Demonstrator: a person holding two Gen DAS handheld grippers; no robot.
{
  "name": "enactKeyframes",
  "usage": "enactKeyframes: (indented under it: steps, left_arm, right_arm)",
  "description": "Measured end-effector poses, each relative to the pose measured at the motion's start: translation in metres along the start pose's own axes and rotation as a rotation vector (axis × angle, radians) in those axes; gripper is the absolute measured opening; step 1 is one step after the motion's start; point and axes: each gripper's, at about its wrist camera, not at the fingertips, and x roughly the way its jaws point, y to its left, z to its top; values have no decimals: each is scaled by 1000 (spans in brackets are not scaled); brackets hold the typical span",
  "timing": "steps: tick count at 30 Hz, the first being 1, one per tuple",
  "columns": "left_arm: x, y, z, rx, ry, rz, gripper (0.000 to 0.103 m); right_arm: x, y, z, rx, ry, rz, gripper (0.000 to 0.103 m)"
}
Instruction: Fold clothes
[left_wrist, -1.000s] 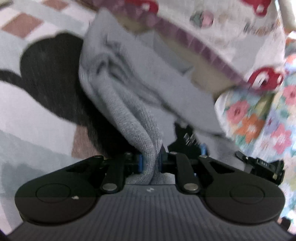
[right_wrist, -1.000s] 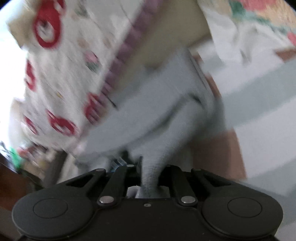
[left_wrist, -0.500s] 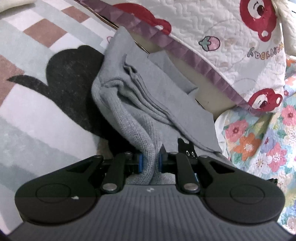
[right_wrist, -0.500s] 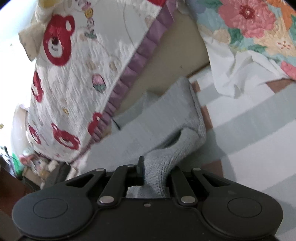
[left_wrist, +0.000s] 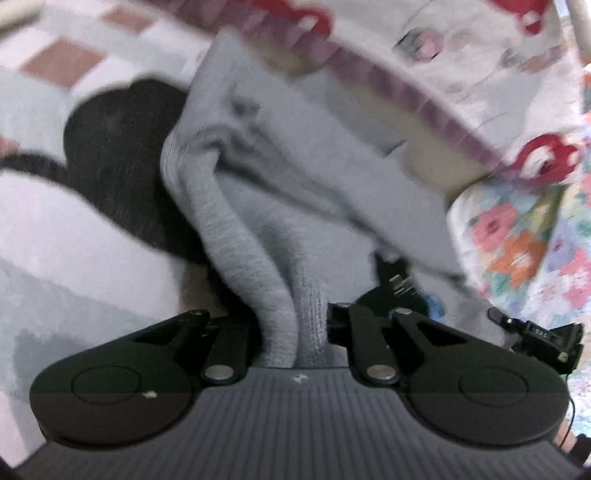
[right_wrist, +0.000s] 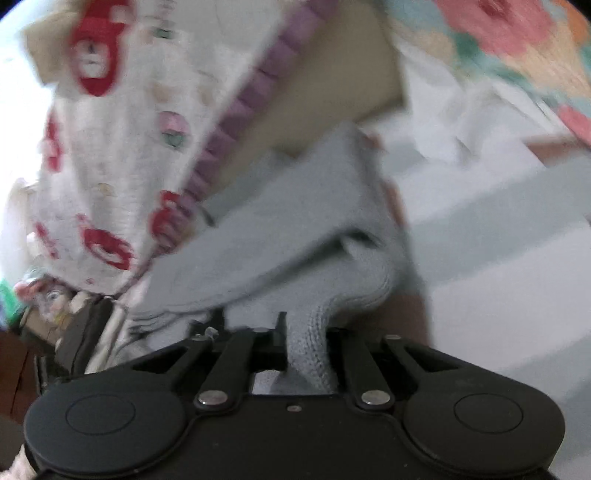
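- Left wrist view: the left gripper (left_wrist: 293, 325) pinches a bunched edge of the grey sweater (left_wrist: 266, 184), which lies on the striped rug (left_wrist: 74, 229) beside a bear-print quilt (left_wrist: 480, 55).
- Right wrist view: the right gripper (right_wrist: 306, 350) pinches another sweater (right_wrist: 295, 229) fold, the rug (right_wrist: 498, 258) alongside.

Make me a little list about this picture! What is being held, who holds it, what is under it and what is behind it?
held thing: grey knitted garment, bunched in folds
left gripper: shut on the grey knitted garment
right gripper: shut on the same garment
under it: striped rug with a black shape on it
behind it: white bear quilt with a purple edge
to the side: flowered cloth
picture quality: blurred, so small details cannot be told
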Motion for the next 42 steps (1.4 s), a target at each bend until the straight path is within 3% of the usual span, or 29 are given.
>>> enactKeyframes:
  steps: [4, 6, 12, 15, 18, 20, 23, 26, 28, 29, 32, 36, 40, 42]
  left_arm:
    - [-40, -16, 4, 38, -146, -81, 11]
    - [-49, -22, 8, 42, -158, -92, 11]
    - [-63, -37, 5, -11, -122, -128, 11]
    - [-84, -37, -13, -100, -57, -154, 11]
    - [-120, -38, -40, -163, -44, -197, 11]
    - [-141, -38, -59, -214, -27, -238, 11]
    - [-144, -33, -81, -235, 35, -194, 14]
    - [-129, -22, -91, -255, 74, -140, 17]
    - [-128, -24, -92, -245, 81, -142, 32]
    - [-127, -24, -92, -240, 85, -143, 45]
    - [-126, -26, -94, -226, 95, -146, 56]
    - [-123, -29, -96, -206, 109, -150, 57]
    - [-121, -32, -98, -187, 123, -153, 59]
    - [-118, -35, -99, -165, 131, -139, 60]
  right_arm:
    - [-29, 8, 0, 61, -132, 120, 9]
    - [-42, 7, 0, 99, -174, 152, 9]
    - [-68, 1, 1, 166, -227, 199, 9]
    - [-82, 5, -9, 183, -214, 203, 9]
    - [-109, 12, -29, 211, -214, 227, 9]
    - [-133, 23, -44, 188, -213, 173, 8]
    - [-159, 40, -63, 131, -180, 64, 8]
    - [-154, 36, -74, 96, -121, -11, 9]
    - [-146, 32, -80, 111, -89, -25, 9]
    - [-141, 29, -83, 119, -73, -33, 11]
    - [-137, 29, -88, 128, -51, -10, 13]
    - [-141, 21, -89, 145, -35, -8, 14]
    - [-144, 19, -100, 117, 46, -1, 35]
    - [-138, 22, -106, 45, 97, -16, 38]
